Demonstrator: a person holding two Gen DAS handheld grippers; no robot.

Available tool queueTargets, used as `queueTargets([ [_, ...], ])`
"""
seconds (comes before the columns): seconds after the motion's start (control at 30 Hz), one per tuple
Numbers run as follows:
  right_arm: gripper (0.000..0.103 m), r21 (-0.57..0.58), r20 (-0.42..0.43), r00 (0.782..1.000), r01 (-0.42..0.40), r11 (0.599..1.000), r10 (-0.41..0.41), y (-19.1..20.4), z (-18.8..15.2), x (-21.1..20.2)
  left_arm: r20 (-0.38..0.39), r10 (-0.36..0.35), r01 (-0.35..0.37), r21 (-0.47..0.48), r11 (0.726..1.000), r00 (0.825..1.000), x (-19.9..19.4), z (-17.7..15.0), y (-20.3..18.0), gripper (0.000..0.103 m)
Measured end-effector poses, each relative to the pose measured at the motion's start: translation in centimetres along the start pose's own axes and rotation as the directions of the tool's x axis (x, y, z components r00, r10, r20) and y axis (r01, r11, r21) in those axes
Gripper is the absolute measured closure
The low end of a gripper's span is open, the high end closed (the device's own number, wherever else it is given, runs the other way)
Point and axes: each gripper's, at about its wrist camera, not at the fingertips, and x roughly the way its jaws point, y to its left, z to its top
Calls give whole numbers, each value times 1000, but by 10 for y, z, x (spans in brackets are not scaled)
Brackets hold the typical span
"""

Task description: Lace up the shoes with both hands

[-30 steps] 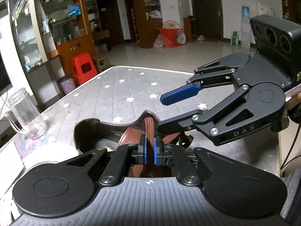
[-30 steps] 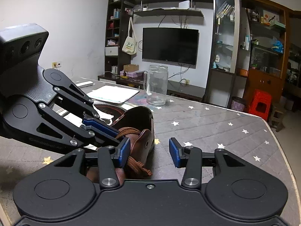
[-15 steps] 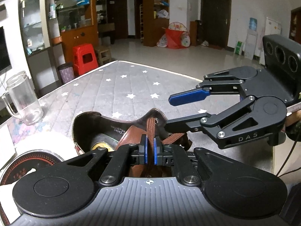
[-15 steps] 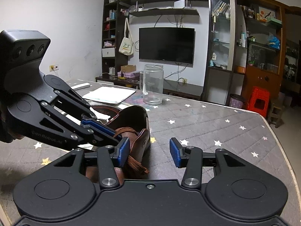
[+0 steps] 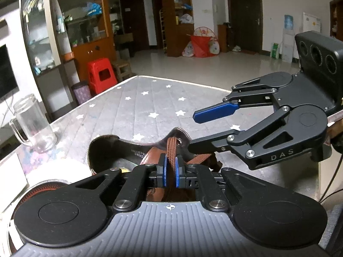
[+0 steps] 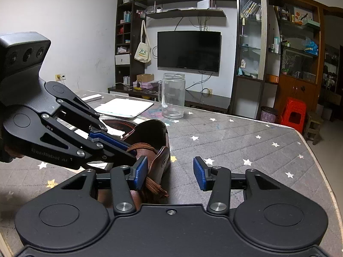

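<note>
Two handheld grippers occupy the foreground above a grey quilted table cover (image 6: pixel 235 141) printed with white stars. Left gripper (image 5: pixel 170 168): level, blue pads pressed together on a brown flat shoelace (image 5: pixel 171 150), which rises from the pads to an eyelet at the collar of a brown leather shoe (image 5: pixel 111 143). The shoe rests on the cover directly beyond those pads, its opening facing up. Right gripper (image 6: pixel 170 173): enters from the right in the left wrist view, jaws spread wide, lower finger lying close against the shoe's right side, upper blue pad clear above the cover; nothing between the pads. In the right wrist view loose lace ends trail over the shoe's flank beside its left pad. Mid-distance: clear glass mug (image 6: pixel 173 95) with handle, standing upright on the cover; white papers (image 6: pixel 124 107) flat beside it. Far zone: wall-mounted television (image 6: pixel 189 51), dark shelving, a hanging tote bag (image 6: pixel 142 49), glass-fronted cabinet, red plastic stool (image 5: pixel 100 75), tiled floor, dark doors.
</note>
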Motion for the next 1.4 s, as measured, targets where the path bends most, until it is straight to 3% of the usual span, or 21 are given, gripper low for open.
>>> queueTargets([
  [0.03,54,0,0,1000,0,1000,0,0,0,0,5,5,-5,2,1000,1000,0,0,0,78],
  [0.17,54,-1,0,1000,-2,1000,2,-1,0,-1,24,25,-25,14,1000,999,-2,1,1,77],
  [0.23,54,0,0,1000,-2,1000,2,-1,0,-2,35,25,-26,28,999,999,-1,1,1,85],
  [0.4,54,-3,-1,1000,-1,1000,1,1,2,-2,89,50,-59,105,993,995,-4,0,-7,87],
  [0.6,54,-7,-1,1000,-1,1000,1,1,-1,-1,115,39,-55,135,989,993,-1,-1,-9,97],
  [0.7,54,-7,-1,1000,0,1000,0,2,-1,-2,129,8,-22,107,994,992,-3,-3,-8,99],
  [0.97,54,-2,-1,1000,0,1000,0,3,-1,-1,178,-1,14,-76,997,984,-2,-9,8,99],
  [1.4,54,-5,-5,1000,-2,1000,2,-1,2,-5,208,-2,33,-148,988,978,-8,-15,13,99],
])
